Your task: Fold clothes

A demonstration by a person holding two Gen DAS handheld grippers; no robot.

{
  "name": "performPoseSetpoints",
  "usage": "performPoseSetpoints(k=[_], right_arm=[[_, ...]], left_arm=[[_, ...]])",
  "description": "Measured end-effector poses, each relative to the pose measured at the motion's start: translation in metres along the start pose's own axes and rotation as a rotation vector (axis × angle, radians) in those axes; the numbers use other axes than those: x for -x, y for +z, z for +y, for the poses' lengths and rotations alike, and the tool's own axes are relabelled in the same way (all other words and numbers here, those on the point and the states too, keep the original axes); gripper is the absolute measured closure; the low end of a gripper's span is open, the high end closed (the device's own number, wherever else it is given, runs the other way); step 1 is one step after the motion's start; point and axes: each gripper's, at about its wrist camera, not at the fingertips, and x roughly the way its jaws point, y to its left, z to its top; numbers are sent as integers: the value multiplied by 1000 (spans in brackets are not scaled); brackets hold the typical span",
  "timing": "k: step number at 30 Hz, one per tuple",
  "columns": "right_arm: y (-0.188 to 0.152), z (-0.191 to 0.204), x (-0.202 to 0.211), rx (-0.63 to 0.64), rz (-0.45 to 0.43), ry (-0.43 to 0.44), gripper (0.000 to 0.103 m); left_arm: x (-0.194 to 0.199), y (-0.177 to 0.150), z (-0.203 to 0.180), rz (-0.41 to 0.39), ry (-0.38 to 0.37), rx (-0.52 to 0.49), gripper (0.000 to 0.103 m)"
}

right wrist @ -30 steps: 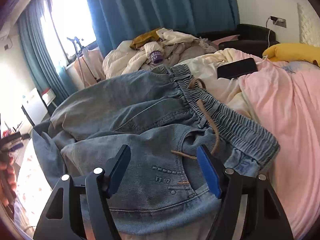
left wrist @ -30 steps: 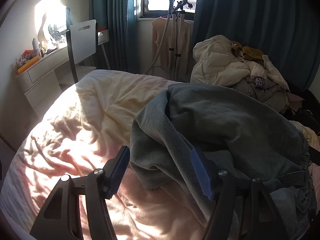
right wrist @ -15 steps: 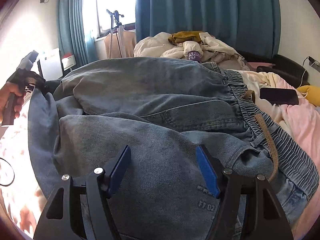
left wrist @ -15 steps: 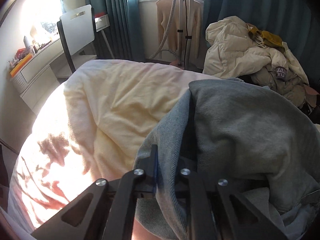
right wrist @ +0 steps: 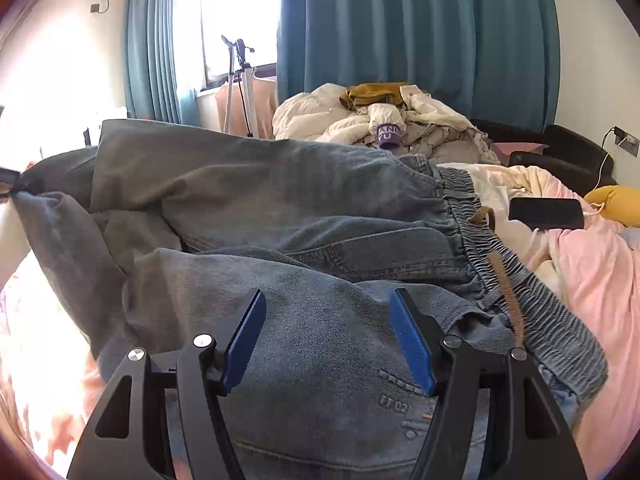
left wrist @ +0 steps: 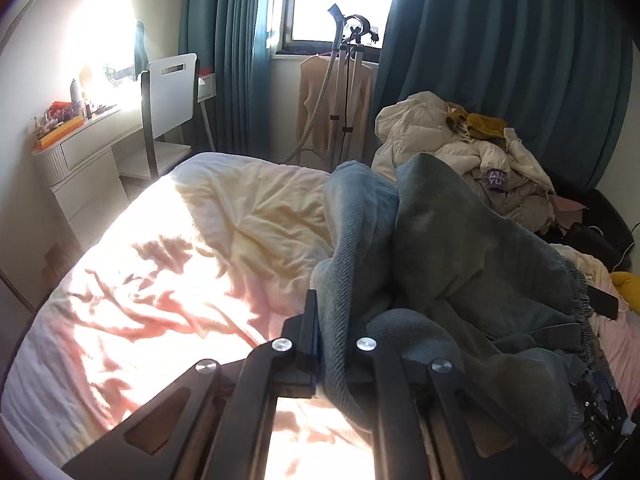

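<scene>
Blue-grey jeans (right wrist: 320, 208) lie crumpled on the bed, their elastic waistband and brown drawstring (right wrist: 508, 288) at the right. In the left wrist view my left gripper (left wrist: 336, 312) is shut on a fold of the jeans (left wrist: 460, 248) and holds the cloth raised above the duvet. The right wrist view shows that pinched corner stretched to the far left edge, where the left gripper (right wrist: 8, 184) holds it. My right gripper (right wrist: 328, 320) hovers open just over the seat of the jeans, with nothing pressed between its blue pads (right wrist: 412, 344).
A sunlit pink and cream duvet (left wrist: 180, 260) covers the bed. A black phone (right wrist: 546, 213) on a cable lies right of the waistband. A heap of clothes (right wrist: 384, 120) sits beyond the bed. A white chair (left wrist: 168, 100) and a steamer stand (left wrist: 348, 80) are by the window.
My left gripper went from open beside the jeans to shut on a fold and pulled it up and outward. My right gripper shifted over the jeans and stayed open.
</scene>
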Motion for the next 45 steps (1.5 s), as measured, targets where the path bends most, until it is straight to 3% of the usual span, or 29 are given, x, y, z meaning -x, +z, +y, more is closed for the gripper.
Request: performPoseSetpoints(k=[6,12,15,19,25,27,29,31,35,40,42,45], right_arm=[[5,3,31,1,-28,23,38],[3,11,32,23,21,40,38],[-3,15,26,43,66,39,38],[-9,15,22,30,112,45,38],[-16,20,20,8,164,93,38],[-17,24,20,10,175,108,38],[-17,26,18,-1,188,123,38],[-18,27,13,-12,206,133,38],[-20,24,4,-55,251,161,38],[-22,20,-5,-92,277,170,38],[-24,18,-9,-100,290,168,38],[-26,15,-17,-115,310,174,38]], left_arm=[[44,-71,25,64,-51,202,99],[29,-128,63,195,-102,387,99],[22,-133,79,217,-152,483,99],[19,-130,102,194,-122,573,97],[3,-139,146,212,-236,837,82],[1,-140,154,199,-260,888,68],[-1,-134,158,174,-234,894,54],[-8,-123,162,138,-187,885,48],[-40,-94,159,138,-187,785,47],[-98,-61,161,225,-183,654,47],[-119,-49,163,267,-163,575,47],[-132,-32,166,242,-106,489,47]])
